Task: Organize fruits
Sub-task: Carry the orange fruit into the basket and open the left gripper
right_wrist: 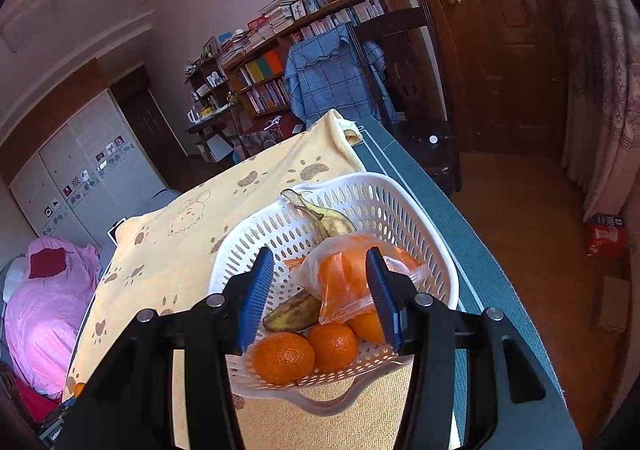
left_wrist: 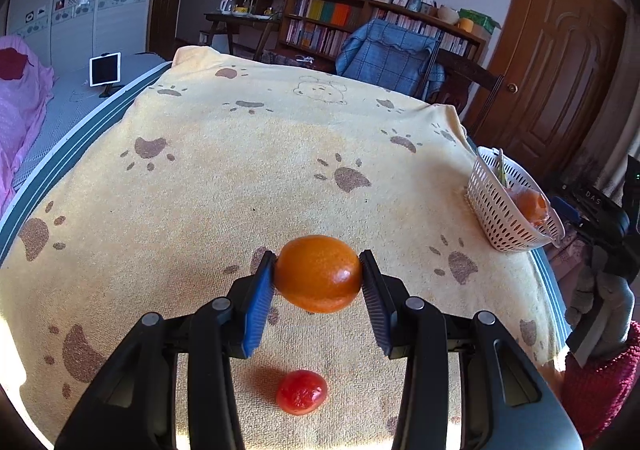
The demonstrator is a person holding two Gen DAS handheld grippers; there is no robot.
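Left tool [left_wrist: 319,274] grips an orange [left_wrist: 318,273] above the desk [left_wrist: 240,177]; a red fruit [left_wrist: 301,392] lies below it. Right tool [right_wrist: 320,294] hovers over the basket [right_wrist: 248,250] of fruit, pads apart, holding nothing.

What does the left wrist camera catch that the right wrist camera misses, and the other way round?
Only the left wrist view: an orange clamped in the left tool and a red fruit lying on the towel. Only the right wrist view: the open right tool, the basket's bananas, loose oranges and full bag. Both: the white basket, the bagged oranges, the paw-print towel.
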